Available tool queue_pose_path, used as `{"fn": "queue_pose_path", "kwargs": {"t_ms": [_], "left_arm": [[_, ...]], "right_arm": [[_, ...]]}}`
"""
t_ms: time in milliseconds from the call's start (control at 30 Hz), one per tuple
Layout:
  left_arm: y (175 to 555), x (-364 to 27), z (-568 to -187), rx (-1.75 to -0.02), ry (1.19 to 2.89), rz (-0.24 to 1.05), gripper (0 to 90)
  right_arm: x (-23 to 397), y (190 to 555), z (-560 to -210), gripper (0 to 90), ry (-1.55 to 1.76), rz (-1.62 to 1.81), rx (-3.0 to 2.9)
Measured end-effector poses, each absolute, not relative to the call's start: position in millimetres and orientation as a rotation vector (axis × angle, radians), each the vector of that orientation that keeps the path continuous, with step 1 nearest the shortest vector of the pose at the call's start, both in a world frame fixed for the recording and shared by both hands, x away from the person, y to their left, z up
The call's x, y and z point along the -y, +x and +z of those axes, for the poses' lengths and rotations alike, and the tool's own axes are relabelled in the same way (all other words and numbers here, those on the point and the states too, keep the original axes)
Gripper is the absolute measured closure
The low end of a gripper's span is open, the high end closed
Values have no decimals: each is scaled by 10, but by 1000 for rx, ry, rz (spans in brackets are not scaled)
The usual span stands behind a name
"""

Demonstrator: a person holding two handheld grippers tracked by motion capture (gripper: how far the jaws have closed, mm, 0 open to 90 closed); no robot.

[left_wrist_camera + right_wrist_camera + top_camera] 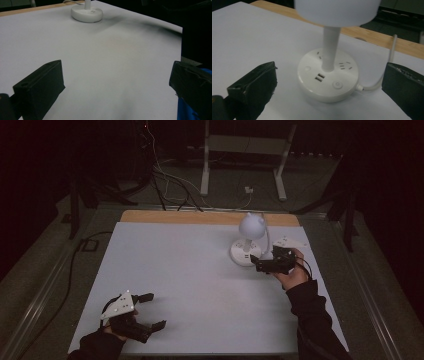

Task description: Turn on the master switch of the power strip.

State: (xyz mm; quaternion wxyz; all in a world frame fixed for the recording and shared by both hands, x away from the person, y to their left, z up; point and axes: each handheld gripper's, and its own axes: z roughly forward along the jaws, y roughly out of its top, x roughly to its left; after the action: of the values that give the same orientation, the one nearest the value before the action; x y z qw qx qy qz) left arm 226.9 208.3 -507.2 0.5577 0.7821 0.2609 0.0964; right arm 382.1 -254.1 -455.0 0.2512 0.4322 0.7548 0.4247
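Down at the near left corner of the table [175, 285] we see the left hand [114, 326] holding the left gripper [152, 310] low over the white surface, its grey three-cornered plate on top and its tips aimed toward the middle of the table. Its jaws stand well apart with nothing between them; in the left gripper view only bare tabletop lies between the two black jaws.

Moving right, the white desk lamp [249, 240] stands upright near the far right of the table. Its round base [327, 75] rests flat on the surface and carries sockets, USB slots and round buttons; a straight stem rises from the middle of it. In the right gripper view the lamp head is cut off at the top edge, so we cannot make out its shape there. A white cord [384, 72] leaves the base on the side and runs off toward the wooden far edge.

Furthest right, the right hand [292, 275] holds the right gripper [255, 262] just beside the base, pointing at it, the dark sleeve coming in from below. Its jaws are spread wide, framing the base without touching it.
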Motion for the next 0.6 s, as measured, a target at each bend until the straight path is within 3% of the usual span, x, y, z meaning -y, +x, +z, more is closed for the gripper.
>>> {"fn": "queue_pose_path", "kwargs": {"t_ms": [600], "left_arm": [[2270, -2081, -5073, -613, 1848, 228, 2]], "right_arm": [[2604, 4028, -4816, 7, 1281, 1109, -2016]]}}
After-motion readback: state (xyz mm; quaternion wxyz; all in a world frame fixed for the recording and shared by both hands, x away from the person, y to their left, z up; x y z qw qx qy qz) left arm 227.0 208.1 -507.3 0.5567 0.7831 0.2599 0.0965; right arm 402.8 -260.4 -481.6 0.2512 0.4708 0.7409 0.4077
